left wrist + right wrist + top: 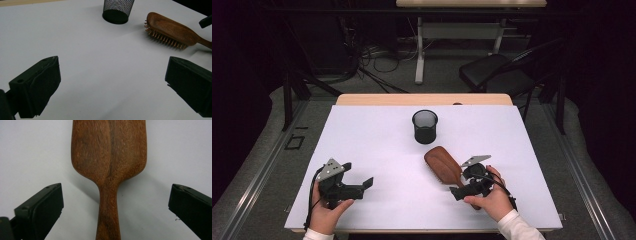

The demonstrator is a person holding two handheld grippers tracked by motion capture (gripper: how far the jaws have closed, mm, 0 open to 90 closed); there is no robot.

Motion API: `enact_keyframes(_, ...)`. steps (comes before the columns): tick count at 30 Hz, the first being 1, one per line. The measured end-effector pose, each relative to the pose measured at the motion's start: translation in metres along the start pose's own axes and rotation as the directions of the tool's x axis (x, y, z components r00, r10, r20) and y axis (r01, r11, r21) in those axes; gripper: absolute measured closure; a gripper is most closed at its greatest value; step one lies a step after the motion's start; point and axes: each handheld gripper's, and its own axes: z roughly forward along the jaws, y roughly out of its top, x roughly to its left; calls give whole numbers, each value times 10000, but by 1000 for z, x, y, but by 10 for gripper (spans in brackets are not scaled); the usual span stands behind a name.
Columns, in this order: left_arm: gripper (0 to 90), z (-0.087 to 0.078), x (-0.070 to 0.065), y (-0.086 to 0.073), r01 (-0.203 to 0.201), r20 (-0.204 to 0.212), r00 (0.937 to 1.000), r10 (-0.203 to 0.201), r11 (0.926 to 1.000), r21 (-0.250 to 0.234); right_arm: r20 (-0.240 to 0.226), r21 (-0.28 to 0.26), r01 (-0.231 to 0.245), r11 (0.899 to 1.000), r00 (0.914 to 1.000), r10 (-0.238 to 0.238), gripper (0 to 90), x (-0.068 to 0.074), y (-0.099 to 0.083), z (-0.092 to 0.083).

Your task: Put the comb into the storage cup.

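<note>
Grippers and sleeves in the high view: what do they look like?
Both are black handheld tools, each topped by a grey three-cornered plate. The left gripper trails a black cable beside the hand, as does the right gripper. The right forearm wears a white sleeve.

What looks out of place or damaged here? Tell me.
Nothing stands out. The wooden hairbrush lies bristles-down on the white table, intact; the mesh cup stands upright; the right gripper straddles the handle with open jaws.

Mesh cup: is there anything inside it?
The mesh cup stands upright on the white table, and from above its inside looks dark with nothing sticking out. The very bottom is too dark to tell.
</note>
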Motion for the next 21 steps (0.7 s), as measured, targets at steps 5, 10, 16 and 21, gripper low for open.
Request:
enact_keyframes(5,4,0,0,0,-10,2,10000,10,10000,4,-85,165,-92,9998,9999,93,0,0,0,8)
enact_keyframes(10,4,0,0,0,31,-18,10000,-31,10000,-4,-73,302,-40,9995,10000,42,0,0,-1,16)
enact_keyframes(16,4,0,0,0,26,-21,10000,-26,10000,5,10,307,-24,9995,10000,23,17,-1,-3,21)
enact_keyframes(21,4,0,0,0,-12,-6,10000,12,10000,7,49,260,-3,9997,10000,2,39,-2,-4,22)
